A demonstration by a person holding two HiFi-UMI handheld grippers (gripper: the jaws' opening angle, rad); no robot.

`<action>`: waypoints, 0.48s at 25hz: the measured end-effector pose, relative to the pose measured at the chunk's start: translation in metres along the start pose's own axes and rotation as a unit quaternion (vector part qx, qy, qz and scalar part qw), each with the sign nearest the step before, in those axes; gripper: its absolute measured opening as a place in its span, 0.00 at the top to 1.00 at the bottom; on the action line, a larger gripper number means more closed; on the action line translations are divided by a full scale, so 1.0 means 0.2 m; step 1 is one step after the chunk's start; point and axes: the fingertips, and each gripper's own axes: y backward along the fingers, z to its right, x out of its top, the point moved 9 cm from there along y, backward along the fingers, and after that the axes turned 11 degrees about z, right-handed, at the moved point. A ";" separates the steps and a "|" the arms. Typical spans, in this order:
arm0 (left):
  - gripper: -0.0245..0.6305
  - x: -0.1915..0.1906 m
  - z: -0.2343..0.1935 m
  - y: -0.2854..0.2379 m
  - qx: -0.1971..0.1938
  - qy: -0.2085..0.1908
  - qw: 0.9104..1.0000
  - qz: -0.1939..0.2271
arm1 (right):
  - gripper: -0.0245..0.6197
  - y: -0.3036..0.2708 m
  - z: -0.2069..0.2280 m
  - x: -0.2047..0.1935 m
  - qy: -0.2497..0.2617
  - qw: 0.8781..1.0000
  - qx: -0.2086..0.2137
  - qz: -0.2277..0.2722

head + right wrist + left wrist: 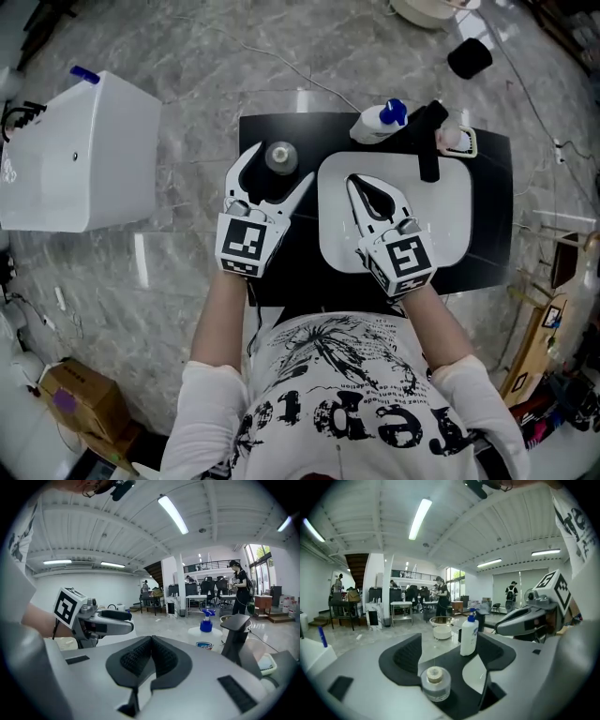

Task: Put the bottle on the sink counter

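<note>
A small clear glass bottle (280,157) (435,682) with a cork-coloured top stands upright on the black sink counter (489,197), left of the white basin (450,220). My left gripper (278,169) (450,660) is open around it, one jaw on each side, and neither pad touches the glass. My right gripper (355,181) (151,641) is shut and empty, hovering over the basin. A white bottle with a blue cap (378,122) (468,637) (206,639) stands at the counter's back edge.
A black faucet (429,145) (234,632) rises behind the basin, with a small dish (457,139) beside it. A white box (80,155) stands on the floor to the left. A white bowl (442,629) and a black round object (469,58) lie beyond the counter.
</note>
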 end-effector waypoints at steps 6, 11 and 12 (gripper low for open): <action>0.58 0.32 0.21 0.34 -0.034 -0.011 0.998 0.053 | 0.94 0.29 -0.21 0.20 0.009 0.999 -0.021 0.040; 0.71 0.47 0.33 0.64 -0.052 -0.015 0.995 0.080 | 0.94 0.50 -0.40 0.34 0.024 0.996 -0.035 0.080; 0.72 0.49 0.35 0.69 -0.053 -0.016 0.995 0.084 | 0.94 0.53 -0.43 0.36 0.025 0.995 -0.037 0.086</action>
